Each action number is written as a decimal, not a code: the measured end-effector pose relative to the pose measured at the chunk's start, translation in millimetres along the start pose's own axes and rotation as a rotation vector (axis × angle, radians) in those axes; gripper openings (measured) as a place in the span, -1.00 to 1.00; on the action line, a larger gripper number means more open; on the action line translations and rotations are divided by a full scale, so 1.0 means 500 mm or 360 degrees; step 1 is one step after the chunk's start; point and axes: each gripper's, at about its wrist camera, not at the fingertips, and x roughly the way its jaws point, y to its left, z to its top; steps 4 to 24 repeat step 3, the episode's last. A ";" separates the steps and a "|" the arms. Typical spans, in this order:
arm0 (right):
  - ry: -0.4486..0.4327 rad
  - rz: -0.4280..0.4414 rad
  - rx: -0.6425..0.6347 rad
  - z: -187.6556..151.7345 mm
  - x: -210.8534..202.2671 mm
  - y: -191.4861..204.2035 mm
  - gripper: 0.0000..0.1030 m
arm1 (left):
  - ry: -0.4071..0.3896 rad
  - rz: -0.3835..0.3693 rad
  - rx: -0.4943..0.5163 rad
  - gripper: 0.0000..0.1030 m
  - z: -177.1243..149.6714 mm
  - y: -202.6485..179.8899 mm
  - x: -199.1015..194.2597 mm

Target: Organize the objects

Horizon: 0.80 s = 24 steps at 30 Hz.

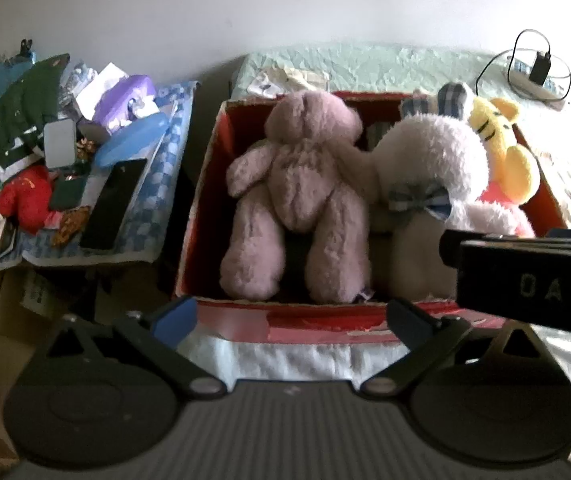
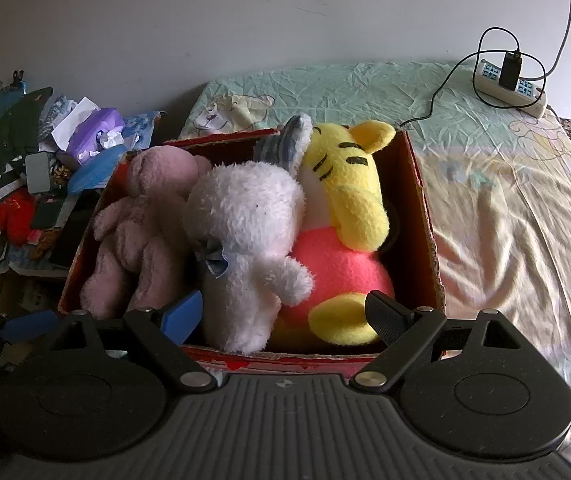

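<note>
A red cardboard box [image 1: 201, 200] [image 2: 425, 216] stands on the bed and holds three plush toys. A pink bear [image 1: 305, 200] [image 2: 141, 224] lies on the left, a white plush with a blue bow [image 1: 425, 168] [image 2: 245, 224] in the middle, a yellow and pink plush [image 1: 501, 148] [image 2: 349, 208] on the right. My left gripper [image 1: 291, 320] is open and empty at the box's near edge. My right gripper [image 2: 285, 316] is open and empty, its fingers over the near edge, beside the white plush. Its body [image 1: 525, 272] shows in the left wrist view.
A cluttered side surface [image 1: 133, 184] [image 2: 37, 208] left of the box holds a red plush, phones, a tissue pack and a blue case. A power strip with a charger and cables [image 2: 513, 84] [image 1: 537, 76] lies at the back right of the bed [image 2: 505, 208].
</note>
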 end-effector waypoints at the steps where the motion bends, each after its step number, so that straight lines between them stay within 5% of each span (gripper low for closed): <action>1: -0.0001 0.0002 0.0002 -0.001 -0.001 -0.001 0.76 | -0.0016 0.0000 -0.0006 0.94 0.001 0.001 -0.005; 24: -0.0002 0.0007 0.0010 -0.002 -0.004 -0.003 0.76 | -0.0032 -0.0004 -0.0016 0.94 0.003 0.002 -0.013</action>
